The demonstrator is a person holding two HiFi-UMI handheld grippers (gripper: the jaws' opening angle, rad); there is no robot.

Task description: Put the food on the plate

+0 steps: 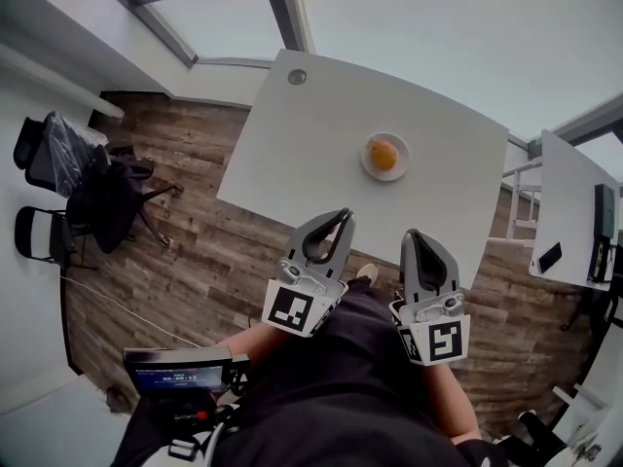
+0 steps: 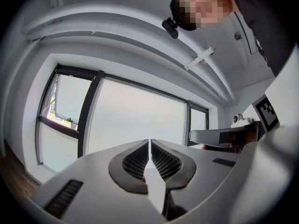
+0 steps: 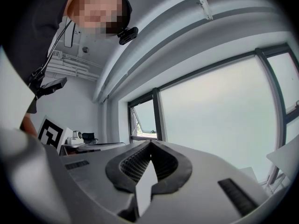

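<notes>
While both tools hung back near the person's waist, the food [image 1: 383, 154] was already sitting in the middle of the small white plate [image 1: 367, 169] on the worktop [image 1: 311, 134], at roughly one o'clock from the grippers and well apart from them. The left hand-held gripper [image 1: 342, 216] was clenched on nothing, its ribbed dark pads [image 2: 140, 161] pressed together in its own view. The right hand-held gripper [image 3: 150, 144], at three o'clock of the left, was clamped tight and empty as well.

And the food itself? A small rounded lump, orange-yellow and matte-looking, too far off to tell a bun from a fruit. It looked light and easy to carry, but that round shape would likely roll if nudged, and if it was bread it would dent under a hard squeeze. The sensible hold would be across its widest part, from nine and three o'clock, with gentle pressure.

The plate was round, shallow and smooth, and looked likely to slide on the flat, matte white worktop. Wood-grain plank floor [image 1: 195, 251] showed below, at six o'clock of the worktop.
</notes>
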